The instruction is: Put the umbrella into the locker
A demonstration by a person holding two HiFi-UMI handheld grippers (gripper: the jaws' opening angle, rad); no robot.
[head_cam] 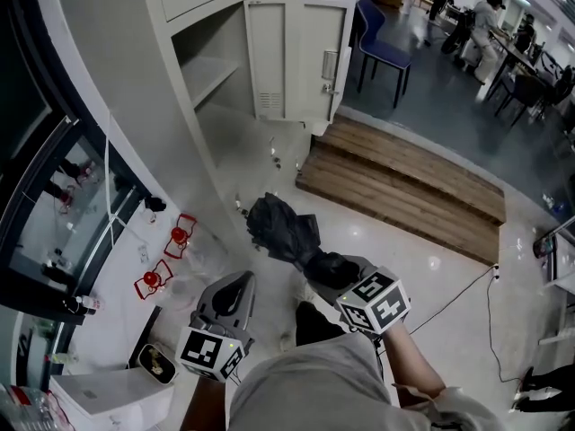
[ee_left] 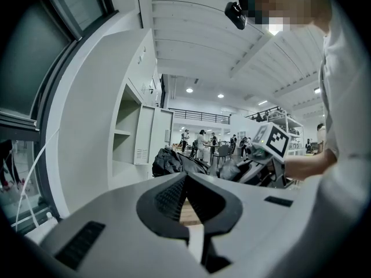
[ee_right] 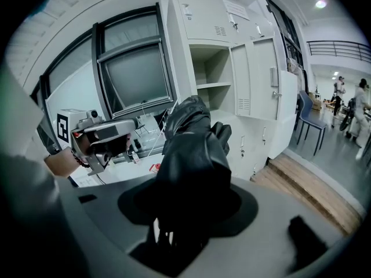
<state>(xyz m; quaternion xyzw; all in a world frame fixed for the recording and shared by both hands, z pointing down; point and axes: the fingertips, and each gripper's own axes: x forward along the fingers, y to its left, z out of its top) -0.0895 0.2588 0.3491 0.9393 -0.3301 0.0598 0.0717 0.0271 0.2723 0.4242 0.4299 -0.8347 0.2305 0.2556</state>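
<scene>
Head view is looking steeply down on the right tongs (head_cam: 325, 266), which are clenching the near end of the folded black umbrella (head_cam: 280, 226). The bunched fabric is sticking out ahead of them, hanging over the pale floor (head_cam: 386, 250) and pointing toward the locker (head_cam: 225, 39). The umbrella is sitting outside the locker, apart from it, in front of the open compartment. That compartment's door (head_cam: 296, 57) is standing swung wide, and a shelf (head_cam: 208, 72) is showing inside. A wooden platform (head_cam: 404, 182) is lying on the floor just beside the locker's foot, and a blue chair (head_cam: 382, 48) is standing beyond it.

Right gripper view is showing the same grip from close up. The dark umbrella (ee_right: 194, 149) is filling the space between the jaws of the right tongs (ee_right: 191, 190), which are pressing on it from both sides, and the open locker (ee_right: 217, 86) is rising behind it.

The left tongs (head_cam: 238, 285) are hovering low at the left, near the person's body and apart from the umbrella. In the left gripper view the left tongs (ee_left: 185, 178) are clenched, tips meeting, with nothing between them. Beyond those tips the umbrella (ee_left: 171, 162) and the right tongs (ee_left: 255, 167) are showing in front of the locker (ee_left: 130, 138).
</scene>
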